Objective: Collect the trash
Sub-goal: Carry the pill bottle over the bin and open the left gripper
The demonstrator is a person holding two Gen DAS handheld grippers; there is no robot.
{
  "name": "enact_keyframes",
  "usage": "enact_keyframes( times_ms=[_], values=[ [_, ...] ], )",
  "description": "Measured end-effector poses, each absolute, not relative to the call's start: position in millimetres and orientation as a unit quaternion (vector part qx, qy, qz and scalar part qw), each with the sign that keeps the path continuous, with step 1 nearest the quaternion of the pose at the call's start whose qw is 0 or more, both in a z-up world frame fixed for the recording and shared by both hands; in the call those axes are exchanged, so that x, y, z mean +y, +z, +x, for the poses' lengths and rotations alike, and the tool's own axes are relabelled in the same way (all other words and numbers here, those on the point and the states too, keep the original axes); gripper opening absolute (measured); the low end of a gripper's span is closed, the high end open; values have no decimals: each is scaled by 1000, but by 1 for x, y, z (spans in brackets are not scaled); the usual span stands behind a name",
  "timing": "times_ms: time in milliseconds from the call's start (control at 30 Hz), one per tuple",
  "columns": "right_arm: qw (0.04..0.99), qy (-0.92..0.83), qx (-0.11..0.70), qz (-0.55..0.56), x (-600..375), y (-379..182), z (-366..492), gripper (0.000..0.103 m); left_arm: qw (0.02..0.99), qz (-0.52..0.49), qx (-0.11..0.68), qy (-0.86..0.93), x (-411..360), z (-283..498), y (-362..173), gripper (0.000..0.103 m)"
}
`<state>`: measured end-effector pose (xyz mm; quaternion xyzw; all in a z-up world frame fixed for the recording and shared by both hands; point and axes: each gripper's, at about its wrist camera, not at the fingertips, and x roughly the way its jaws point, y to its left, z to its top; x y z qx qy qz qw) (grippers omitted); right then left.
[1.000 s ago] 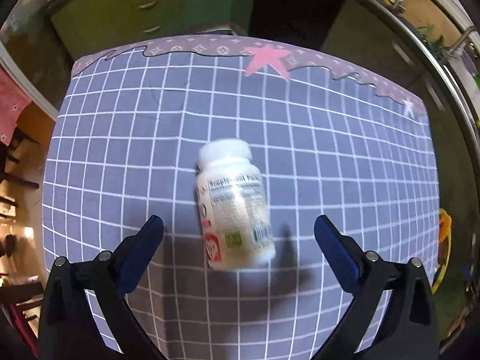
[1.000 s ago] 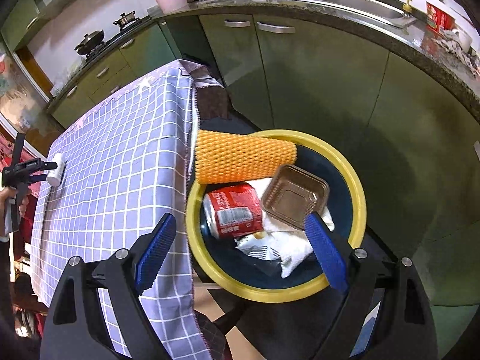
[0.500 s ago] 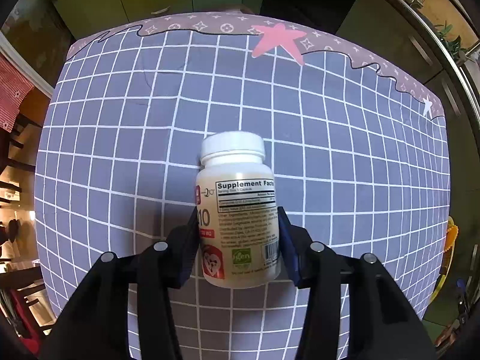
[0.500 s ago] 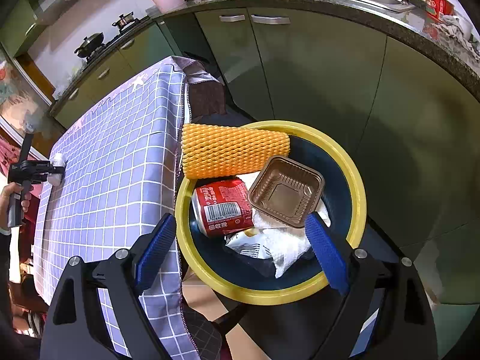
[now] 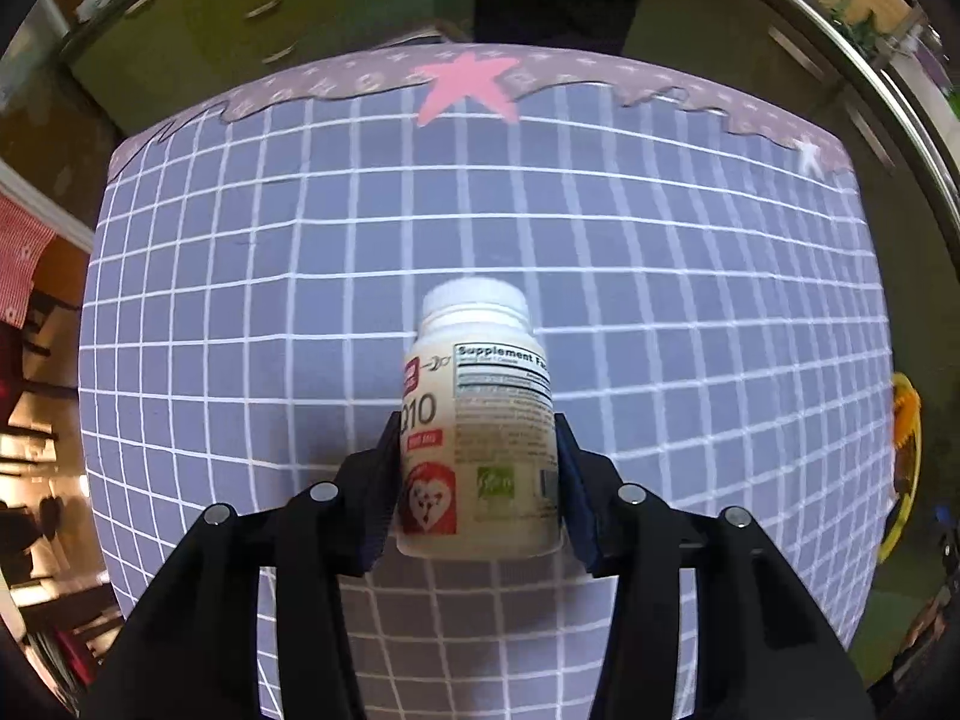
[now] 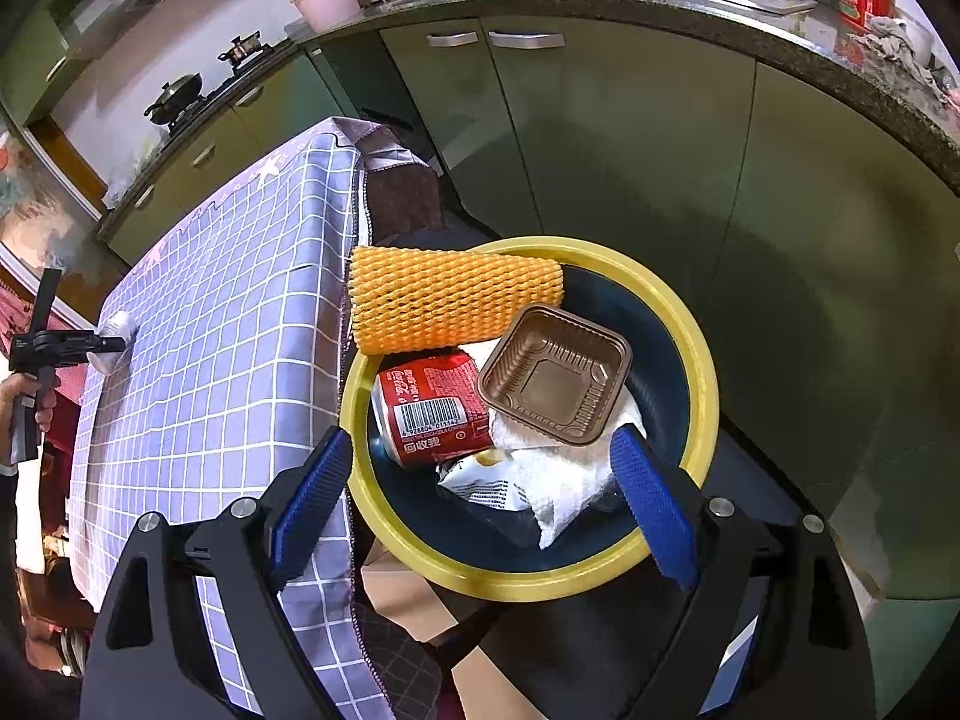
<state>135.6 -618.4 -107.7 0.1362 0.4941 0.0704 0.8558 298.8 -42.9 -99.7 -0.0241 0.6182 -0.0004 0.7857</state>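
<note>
A: So, how many things did the left claw (image 5: 477, 468) have?
B: One: a white supplement bottle (image 5: 480, 420), cap pointing away, pinched at its lower half between both pads over the checked tablecloth (image 5: 690, 300) on the bench.
A: And the right claw (image 6: 480, 501)?
B: Spread wide, empty, hanging over the yellow-rimmed bin (image 6: 699, 360) just beside the bench.
A: What lay in the bin?
B: One orange foam net sleeve (image 6: 450, 300) across the rim, one red cola can (image 6: 429, 411), one brown plastic tray (image 6: 555, 375), one printed wrapper (image 6: 489, 483), and white paper towel (image 6: 570, 492); how many sheets, I couldn't tell.
A: Anything else?
B: From the right wrist view, the person's hand (image 6: 27, 414) held the left claw far across the cloth.
</note>
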Motion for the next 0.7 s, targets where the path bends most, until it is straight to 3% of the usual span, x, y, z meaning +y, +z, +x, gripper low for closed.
enact_keyframes(
  times_ms=[533, 700],
  values=[
    [867, 62, 470, 151, -636, -97, 111, 87, 794, 61, 583, -158, -195, 253, -64, 45],
    [873, 44, 460, 159, -654, -91, 92, 87, 779, 108, 562, -256, -279, 226, -48, 45]
  ],
)
